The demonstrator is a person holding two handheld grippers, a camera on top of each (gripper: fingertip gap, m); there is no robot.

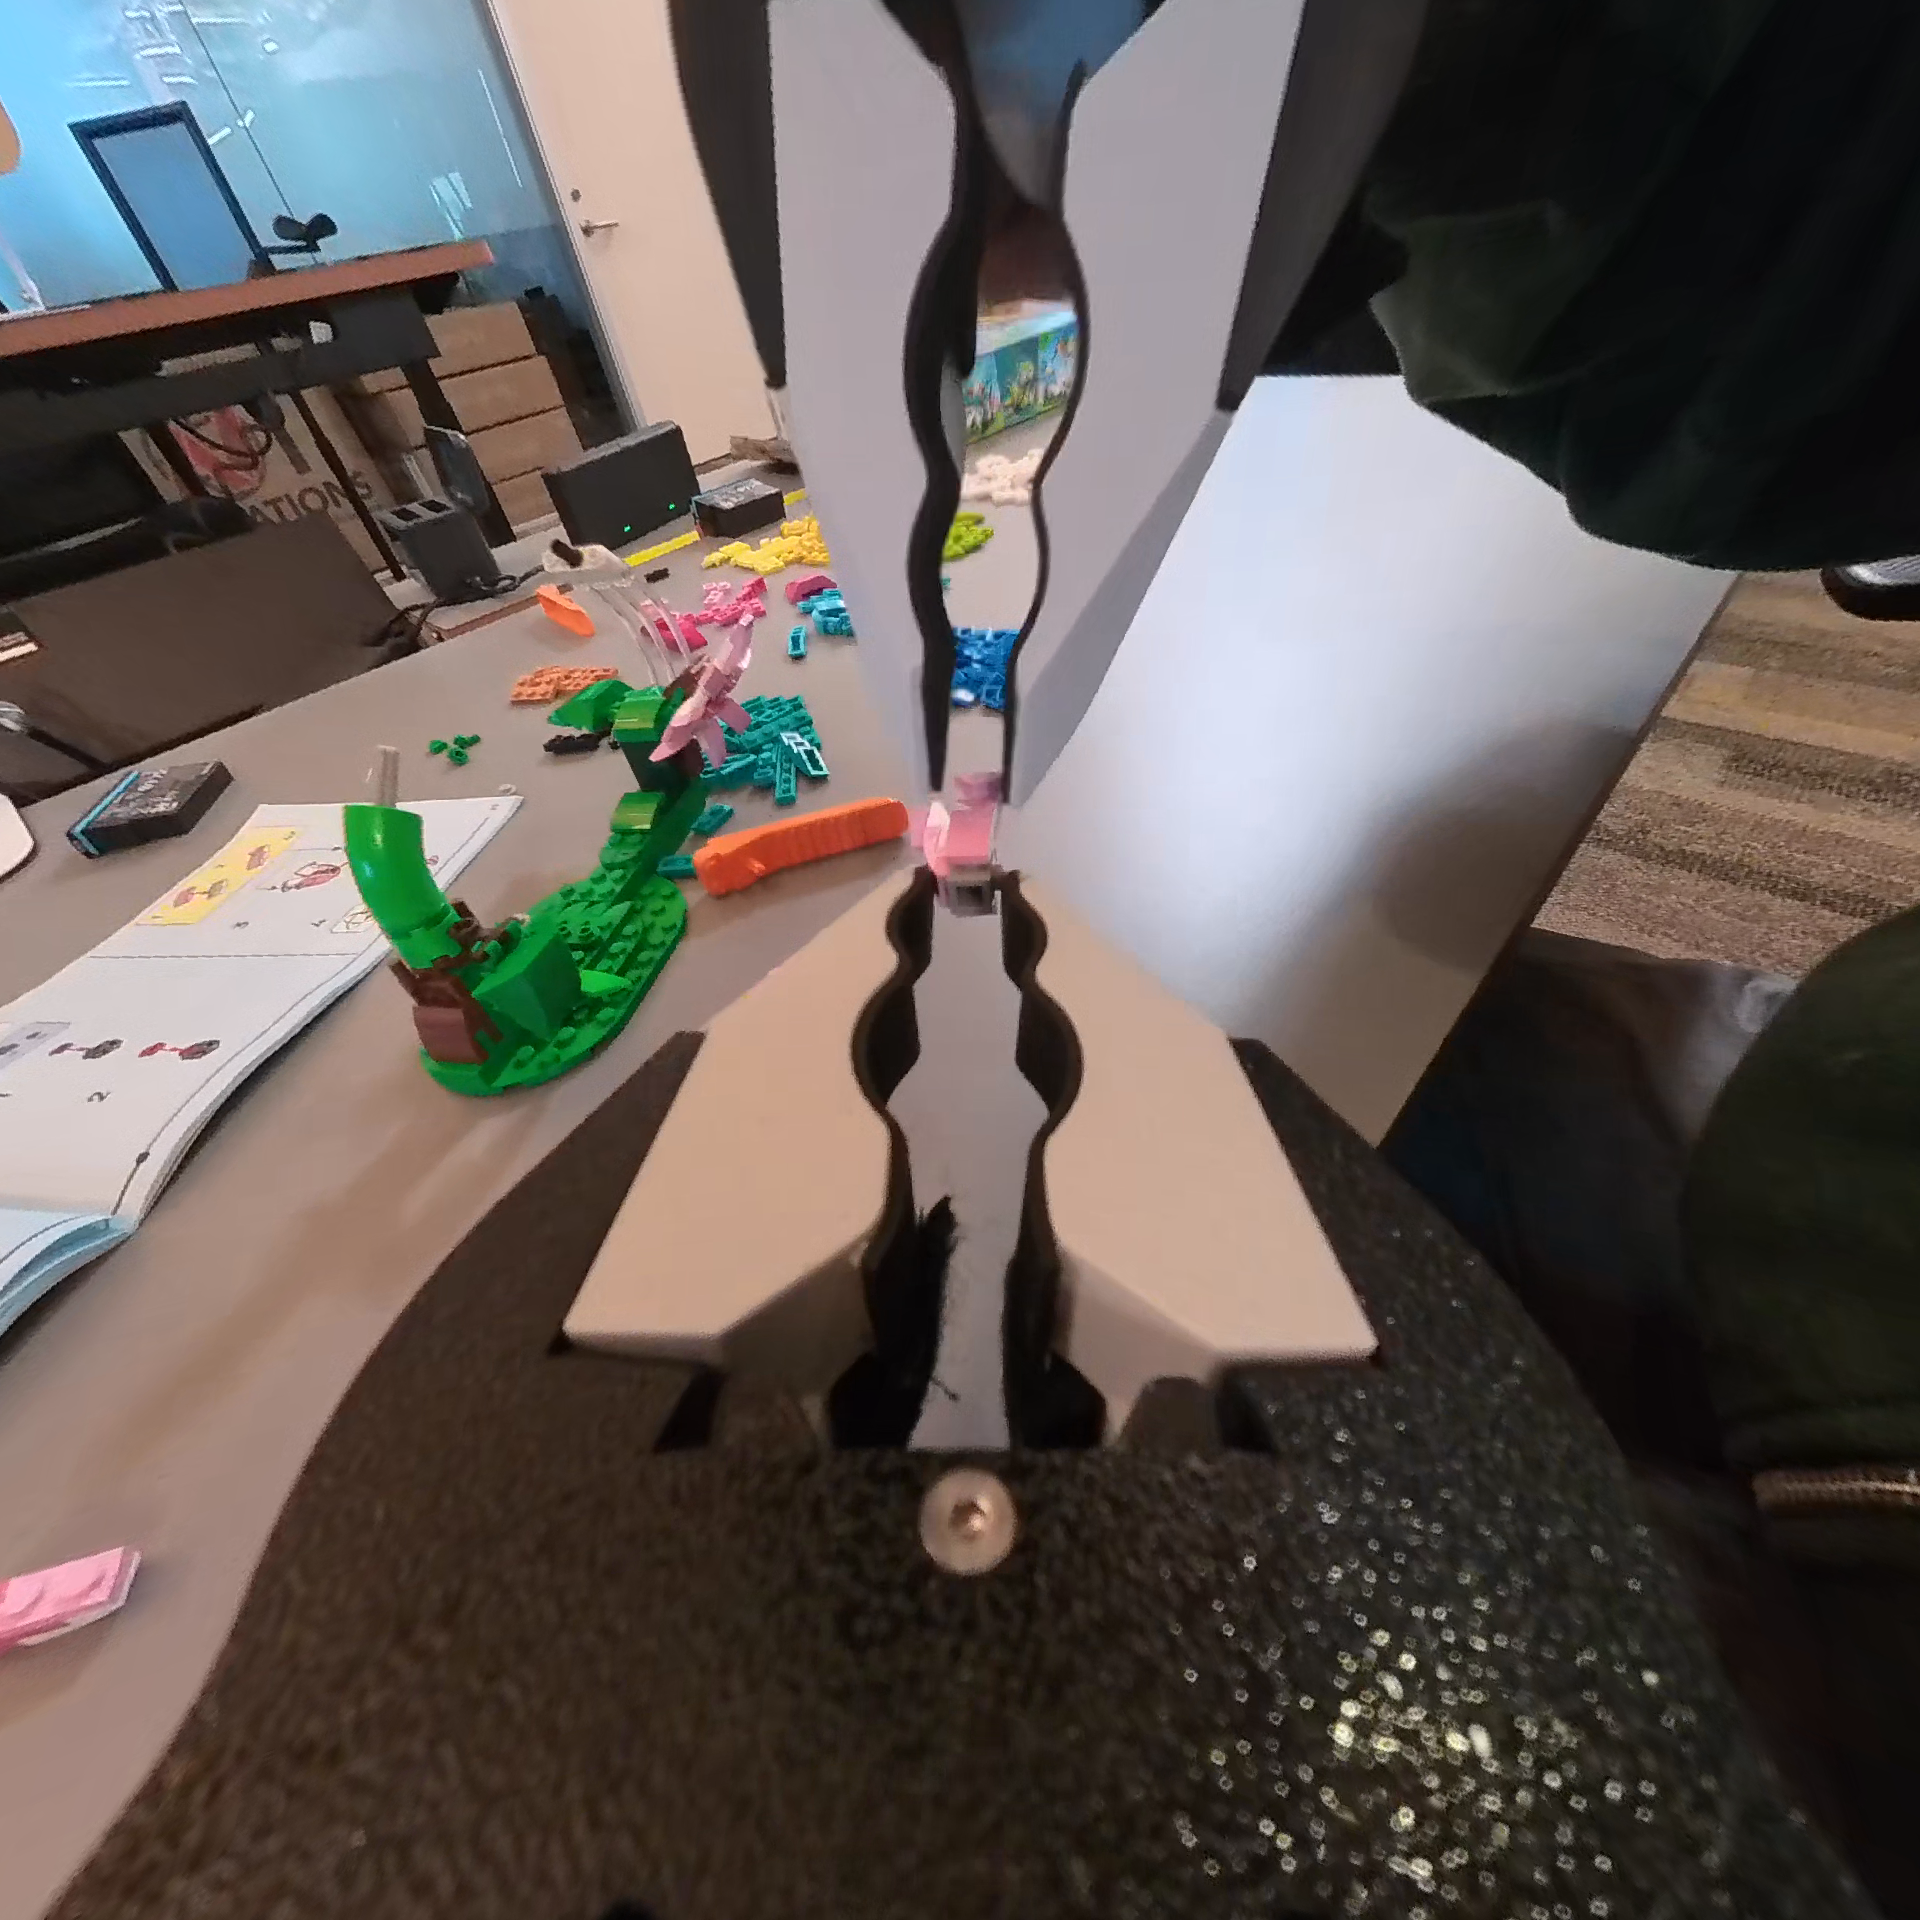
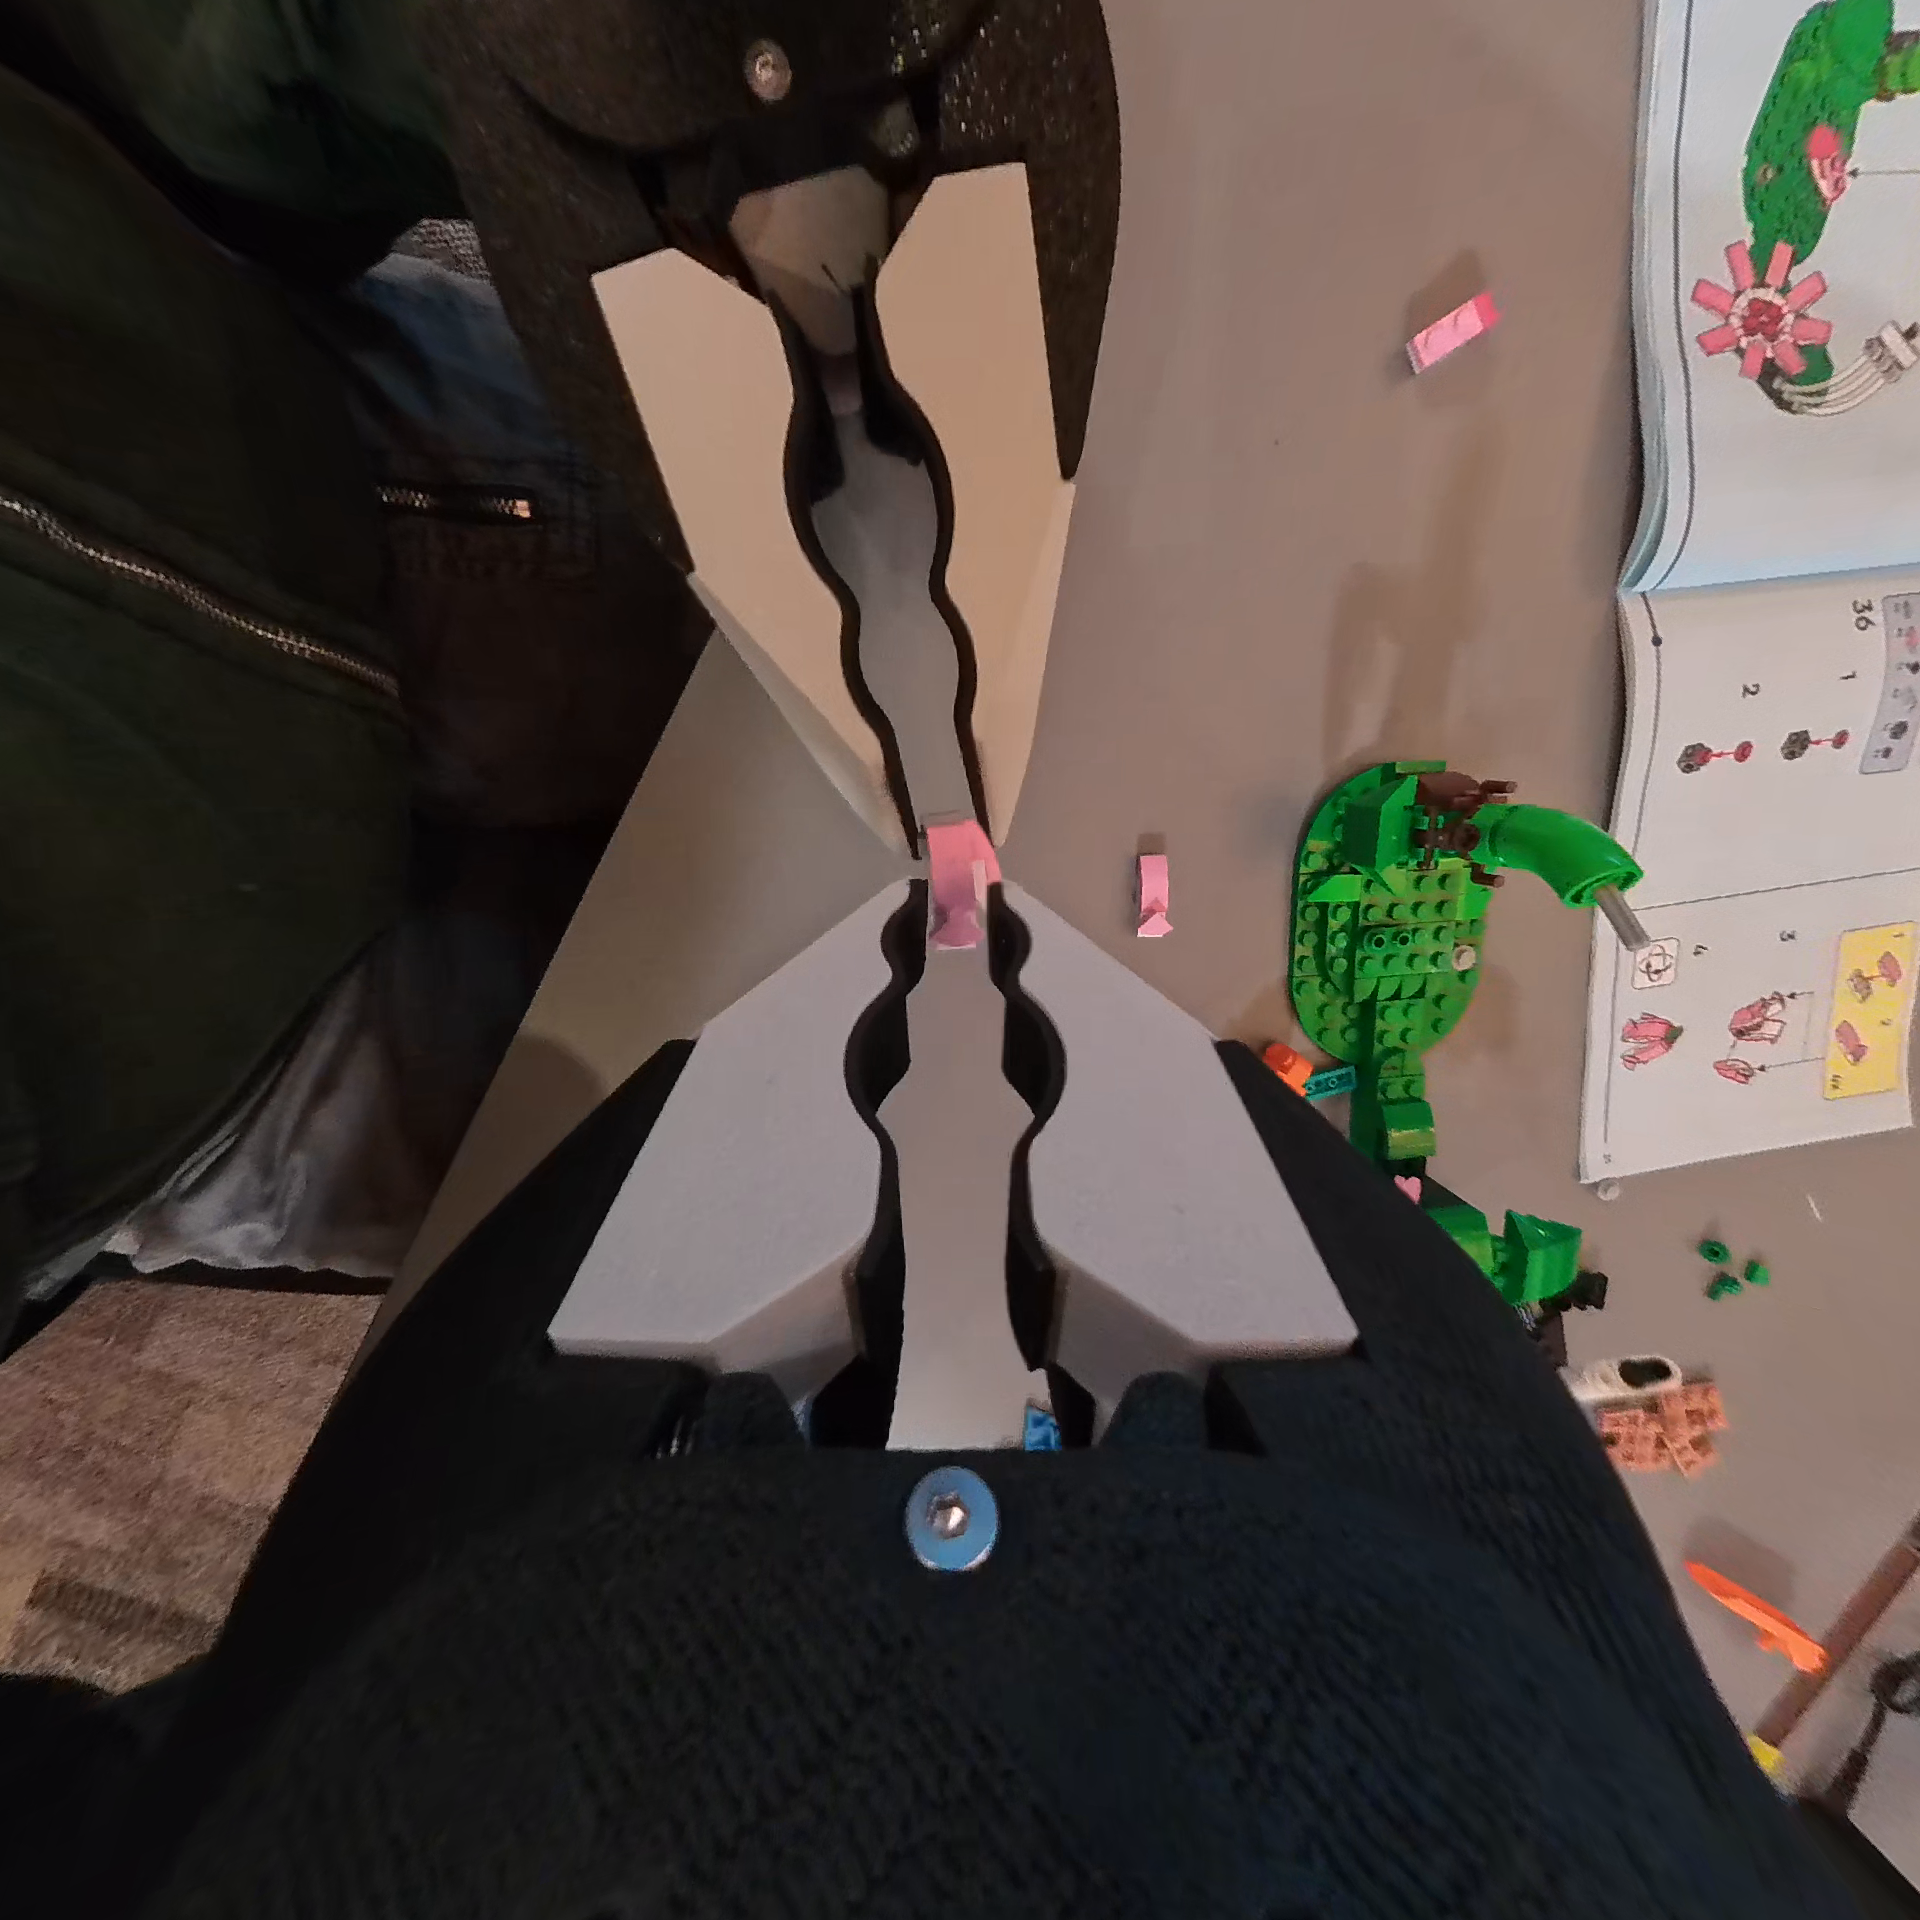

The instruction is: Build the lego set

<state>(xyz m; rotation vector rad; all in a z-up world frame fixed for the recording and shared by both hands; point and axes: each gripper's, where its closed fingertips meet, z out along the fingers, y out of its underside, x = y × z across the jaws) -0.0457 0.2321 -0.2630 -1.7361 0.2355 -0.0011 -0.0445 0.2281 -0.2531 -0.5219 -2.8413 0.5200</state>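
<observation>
My left gripper (image 1: 966,888) and my right gripper (image 1: 971,795) meet tip to tip above the table's near edge. Both are shut on a small pink lego piece (image 1: 961,831) with a dark grey part at its lower end. The right wrist view shows the same: my right gripper (image 2: 954,902) below, my left gripper (image 2: 951,836) above, the pink piece (image 2: 951,883) between them. The green lego build (image 1: 561,935) with a pink flower (image 1: 707,707) stands on the table to the left. It also shows in the right wrist view (image 2: 1382,935).
An open instruction booklet (image 1: 208,987) lies beside the build. An orange brick separator (image 1: 800,842), loose pink pieces (image 2: 1452,330) (image 2: 1153,899) and piles of teal (image 1: 779,748), yellow (image 1: 769,545) and blue bricks (image 1: 982,665) lie around. The table edge (image 1: 1538,883) runs on the right, with a person's dark jacket (image 2: 208,623) close by. Only a small space, under 4 cm, lies between the two pairs of fingers.
</observation>
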